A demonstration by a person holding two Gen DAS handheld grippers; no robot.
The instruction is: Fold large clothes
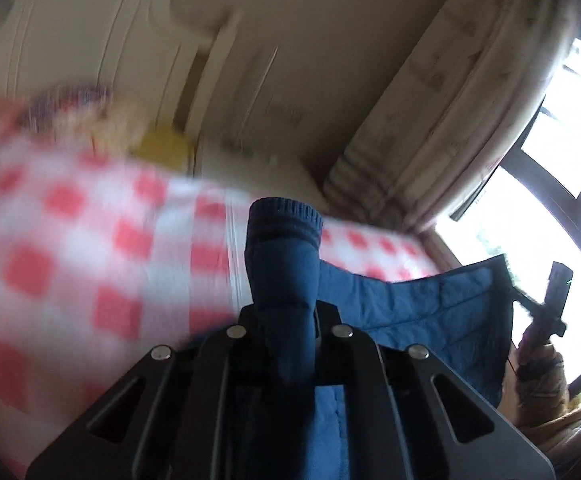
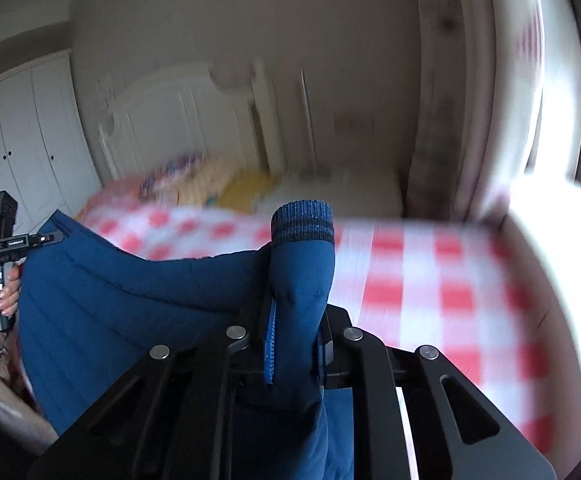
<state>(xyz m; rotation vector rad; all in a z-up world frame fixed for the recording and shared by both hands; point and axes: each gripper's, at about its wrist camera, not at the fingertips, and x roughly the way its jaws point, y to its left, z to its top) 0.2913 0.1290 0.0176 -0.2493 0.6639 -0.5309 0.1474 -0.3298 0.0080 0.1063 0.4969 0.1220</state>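
A dark blue quilted jacket (image 1: 430, 304) hangs stretched between both grippers above the bed. In the left wrist view my left gripper (image 1: 286, 316) is shut on one sleeve, whose ribbed knit cuff (image 1: 284, 220) sticks up past the fingers. The right wrist view shows my right gripper (image 2: 290, 320) shut on the other sleeve, its cuff (image 2: 302, 220) upright too. The jacket body (image 2: 110, 304) sags away to the left. Each view catches the other gripper at its edge, held in a hand (image 1: 538, 364) (image 2: 4, 284). The fingertips are hidden by cloth.
A bed with a red and white checked cover (image 1: 70, 240) (image 2: 430, 280) lies below the jacket. Yellow pillows (image 2: 242, 188) and a white headboard (image 2: 178, 120) stand at its far end. White wardrobe doors (image 2: 18, 140) are on the left, with a curtain (image 1: 450, 100) and a bright window (image 1: 562, 140) on the right.
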